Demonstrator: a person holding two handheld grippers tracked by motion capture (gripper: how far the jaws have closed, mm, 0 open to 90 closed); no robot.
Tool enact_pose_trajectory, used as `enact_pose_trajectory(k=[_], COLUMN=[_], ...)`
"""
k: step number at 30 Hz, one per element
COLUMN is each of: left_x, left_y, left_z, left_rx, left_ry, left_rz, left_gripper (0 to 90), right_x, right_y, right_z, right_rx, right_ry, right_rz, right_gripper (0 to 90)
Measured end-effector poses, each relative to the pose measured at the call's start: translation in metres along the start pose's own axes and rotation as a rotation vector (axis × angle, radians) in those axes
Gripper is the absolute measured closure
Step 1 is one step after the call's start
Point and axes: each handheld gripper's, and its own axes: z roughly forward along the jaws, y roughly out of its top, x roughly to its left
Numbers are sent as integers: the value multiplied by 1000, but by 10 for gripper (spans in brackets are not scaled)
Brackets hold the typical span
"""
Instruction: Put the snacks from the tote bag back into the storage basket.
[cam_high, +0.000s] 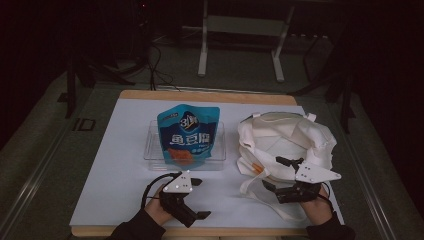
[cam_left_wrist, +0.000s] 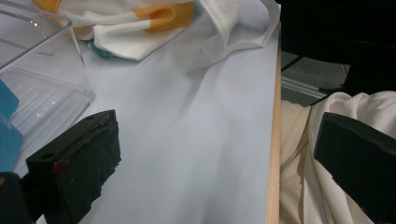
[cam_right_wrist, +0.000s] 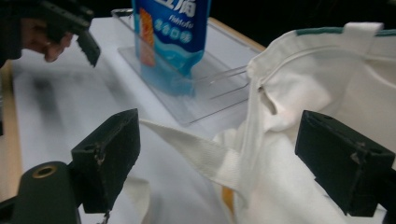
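Tote bag (cam_right_wrist: 336, 93) between right hand-held gripper (cam_right_wrist: 219, 154) jaws

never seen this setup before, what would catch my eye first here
The blue snack pouch stands out most, upright in a clear tray at the middle of the white table. To its right sits a crumpled white tote bag with its mouth open. At the near edge, the left gripper is open over bare table, and the right gripper is open at the bag's near edge.
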Motion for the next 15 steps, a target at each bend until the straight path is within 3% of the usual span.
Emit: enact_pose_trajectory(k=[6, 15], left_x=[-3, -2], left_y=[-3, -4], left_z=[2, 0], left_rx=[23, 10], left_ry=[2, 2], left_rz=[15, 9], left_gripper=[9, 9], right_x=[-1, 3], right_y=[-2, -6], right_z=[-3, 1], right_rx=[-19, -9], right_ry=[-4, -15], right_rz=[17, 2], right_gripper=[141, 141])
